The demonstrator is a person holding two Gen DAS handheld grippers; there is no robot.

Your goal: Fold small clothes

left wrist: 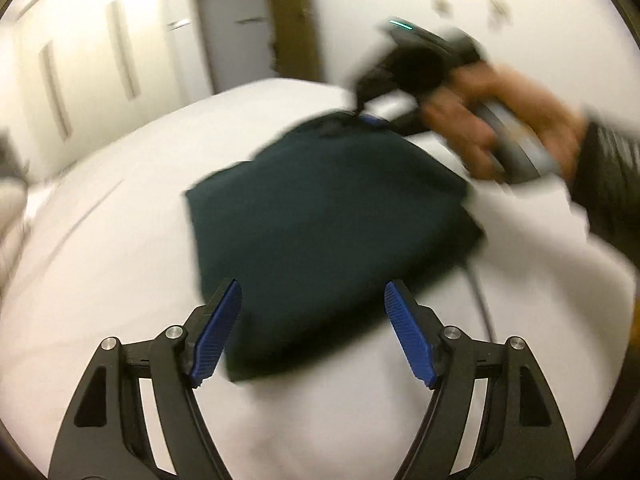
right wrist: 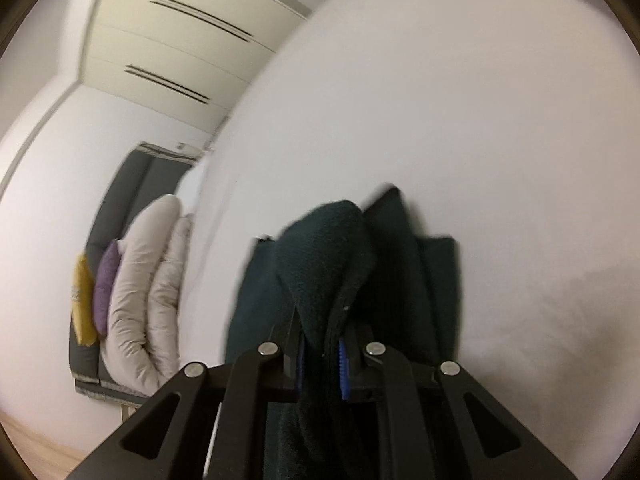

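Fold in progress: one side released, one corner held.

Left wrist view: I see my left gripper spread wide with nothing between its pads, above the dark green garment lying partly folded on the white bed. Right wrist view: my right gripper pinches a bunched edge of that garment; flattening and the final fold remain, I judge.

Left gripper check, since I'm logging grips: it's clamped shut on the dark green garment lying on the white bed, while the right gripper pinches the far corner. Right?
Not quite. The left gripper is open, its pads clear of the dark green garment, as the left wrist view shows. The right gripper does pinch the cloth on the white bed.
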